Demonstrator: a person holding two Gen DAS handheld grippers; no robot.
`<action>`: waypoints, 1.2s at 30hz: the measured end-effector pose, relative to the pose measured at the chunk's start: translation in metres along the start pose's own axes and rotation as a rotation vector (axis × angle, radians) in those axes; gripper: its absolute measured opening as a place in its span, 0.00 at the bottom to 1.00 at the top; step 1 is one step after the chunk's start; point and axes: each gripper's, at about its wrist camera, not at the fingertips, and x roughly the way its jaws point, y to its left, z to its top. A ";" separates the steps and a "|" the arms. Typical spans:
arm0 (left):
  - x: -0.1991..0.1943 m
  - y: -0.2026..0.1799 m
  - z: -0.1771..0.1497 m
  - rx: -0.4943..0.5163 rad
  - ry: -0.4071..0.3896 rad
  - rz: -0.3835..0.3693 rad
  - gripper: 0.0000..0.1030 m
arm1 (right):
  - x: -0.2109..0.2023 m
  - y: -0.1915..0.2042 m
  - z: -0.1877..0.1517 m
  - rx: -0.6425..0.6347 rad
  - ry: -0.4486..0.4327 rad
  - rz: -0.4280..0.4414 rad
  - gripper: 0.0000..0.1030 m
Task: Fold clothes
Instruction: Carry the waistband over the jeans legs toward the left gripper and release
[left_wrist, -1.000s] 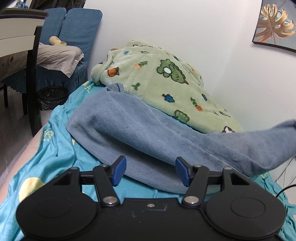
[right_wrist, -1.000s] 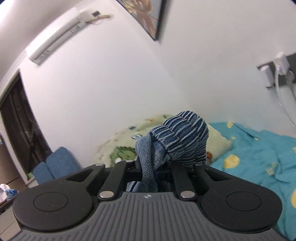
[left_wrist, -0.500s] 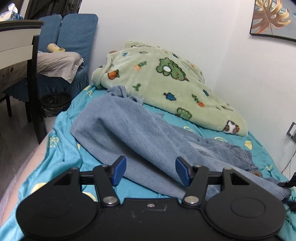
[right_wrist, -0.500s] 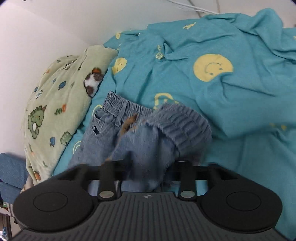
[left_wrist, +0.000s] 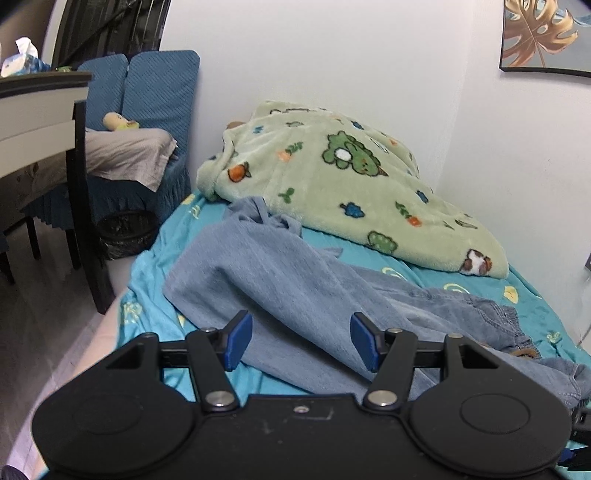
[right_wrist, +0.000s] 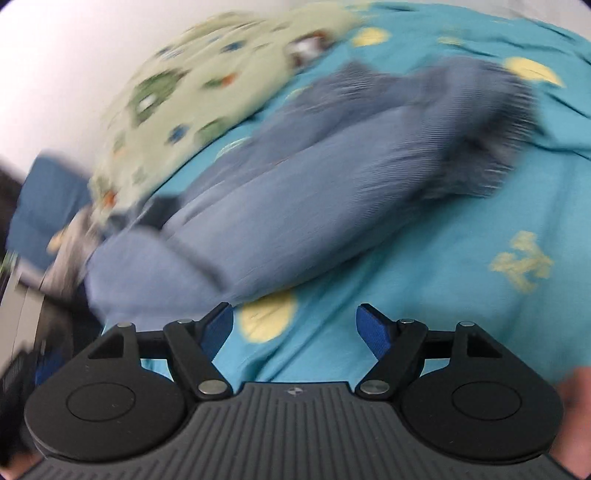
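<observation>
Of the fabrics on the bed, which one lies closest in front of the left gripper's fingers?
The blue denim trousers, spread flat just beyond the open left gripper. The green cartoon-print blanket is heaped farther back by the wall; the teal sheet lies under both.

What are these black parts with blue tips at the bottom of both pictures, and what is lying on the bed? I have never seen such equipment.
The black parts are hand-held grippers: a person carries one in each hand, and a small camera on each looks forward along its two fingers. One picture is from the left gripper, the other from the right gripper; the right view is blurred by motion. Both stand open and hold nothing. On the bed with the turquoise sheet lie blue jeans, spread out but rumpled, with the elastic waistband toward the right. Behind them against the wall lies a green blanket with cartoon animals. The job is folding the jeans.
</observation>
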 end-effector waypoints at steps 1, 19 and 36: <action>0.000 0.002 0.003 -0.004 -0.007 0.001 0.54 | 0.004 0.009 0.000 -0.051 0.002 0.033 0.74; 0.016 0.063 0.016 -0.108 -0.058 0.072 0.54 | 0.199 0.175 0.101 -0.490 0.043 0.312 0.76; -0.010 0.114 0.032 -0.272 -0.163 0.104 0.57 | 0.123 0.242 -0.011 -1.012 -0.062 0.436 0.08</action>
